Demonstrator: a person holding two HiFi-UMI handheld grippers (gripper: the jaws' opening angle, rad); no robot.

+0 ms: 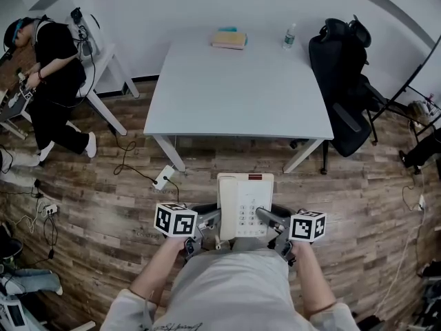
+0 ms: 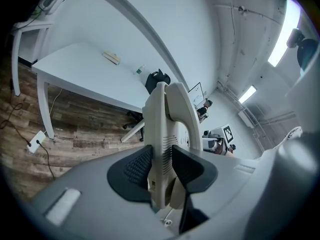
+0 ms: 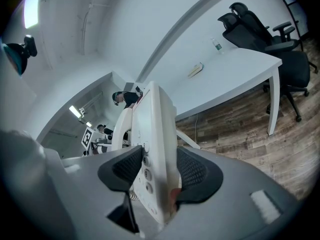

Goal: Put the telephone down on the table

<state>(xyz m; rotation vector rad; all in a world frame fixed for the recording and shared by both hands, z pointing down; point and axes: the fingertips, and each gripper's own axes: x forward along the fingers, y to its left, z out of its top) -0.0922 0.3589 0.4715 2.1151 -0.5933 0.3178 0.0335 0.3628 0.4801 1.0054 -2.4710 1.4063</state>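
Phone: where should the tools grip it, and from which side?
Its two long side edges, one tool from each side. The phone is a flat slab, face up, thin enough at the edges for the jaws; left tool and right tool clamp it that way now.

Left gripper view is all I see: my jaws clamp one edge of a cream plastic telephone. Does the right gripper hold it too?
Observer: Yes. The right gripper view shows the right gripper shut on the cream plastic telephone's opposite edge, beside the buttons.
Operator: Is it above the table already?
Observer: No. From the head view it hangs over the brown wooden floor, short of the white rectangular table.
Operator: Is the keypad up?
Observer: Yes, the keypad faces up.
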